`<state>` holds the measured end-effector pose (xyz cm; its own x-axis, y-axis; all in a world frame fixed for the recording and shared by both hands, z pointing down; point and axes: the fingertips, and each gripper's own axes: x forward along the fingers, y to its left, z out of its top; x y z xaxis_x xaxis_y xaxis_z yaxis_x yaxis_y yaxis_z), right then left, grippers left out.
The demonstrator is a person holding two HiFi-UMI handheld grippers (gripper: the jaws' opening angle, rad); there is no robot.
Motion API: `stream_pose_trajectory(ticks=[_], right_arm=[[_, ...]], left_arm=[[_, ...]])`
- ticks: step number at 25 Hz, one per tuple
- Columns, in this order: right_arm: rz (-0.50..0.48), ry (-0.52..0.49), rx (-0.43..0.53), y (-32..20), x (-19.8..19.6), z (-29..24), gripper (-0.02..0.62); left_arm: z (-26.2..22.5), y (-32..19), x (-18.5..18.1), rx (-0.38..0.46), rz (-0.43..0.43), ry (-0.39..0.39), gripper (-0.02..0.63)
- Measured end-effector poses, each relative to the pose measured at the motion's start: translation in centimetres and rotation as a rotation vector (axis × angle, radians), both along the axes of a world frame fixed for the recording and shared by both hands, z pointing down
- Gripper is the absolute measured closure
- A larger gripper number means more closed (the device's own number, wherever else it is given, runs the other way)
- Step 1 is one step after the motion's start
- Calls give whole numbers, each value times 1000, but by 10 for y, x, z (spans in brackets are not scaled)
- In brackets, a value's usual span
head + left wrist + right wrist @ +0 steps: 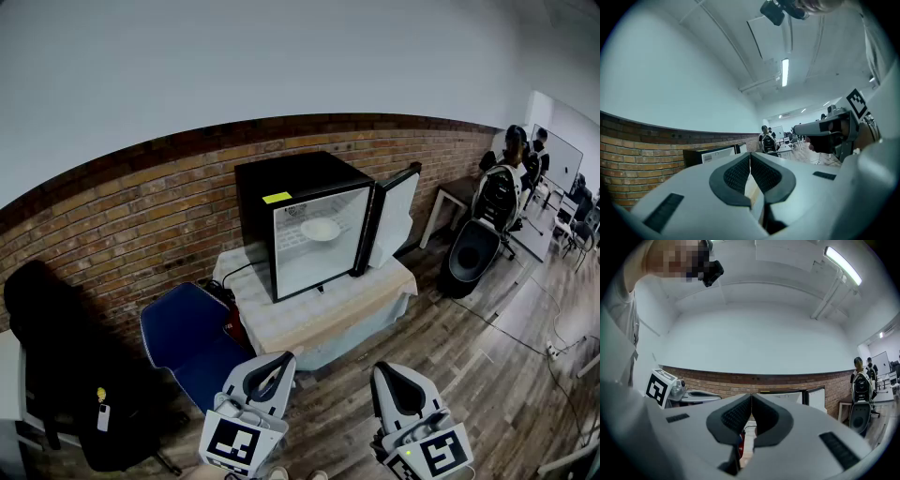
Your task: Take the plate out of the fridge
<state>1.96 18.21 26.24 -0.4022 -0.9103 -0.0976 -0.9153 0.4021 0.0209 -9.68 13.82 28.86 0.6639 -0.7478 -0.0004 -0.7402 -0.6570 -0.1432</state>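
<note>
A small black fridge (291, 183) stands on a cloth-covered table (319, 314) against the brick wall, its door (394, 217) swung open to the right. Inside, a white plate (321, 229) rests on a shelf. My left gripper (278, 364) and right gripper (391, 375) are held low in the head view, well short of the table, both tilted upward. Each is shut with nothing between its pads, as seen in the left gripper view (750, 156) and the right gripper view (751, 397). The fridge (710, 153) shows small beyond the left jaws.
A blue chair (192, 342) stands left of the table and a dark bag (66, 375) sits at the far left. People sit at desks (511, 183) at the far right. Wooden floor (487, 375) lies between me and the table.
</note>
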Motion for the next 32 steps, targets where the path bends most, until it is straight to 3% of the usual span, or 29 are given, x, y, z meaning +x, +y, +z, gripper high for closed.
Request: stream_pose_trajectory(ticks=[32], right_arm=[[-12, -2, 17, -8, 39, -1, 566]], left_arm=[[3, -2, 33, 2, -36, -10, 588]])
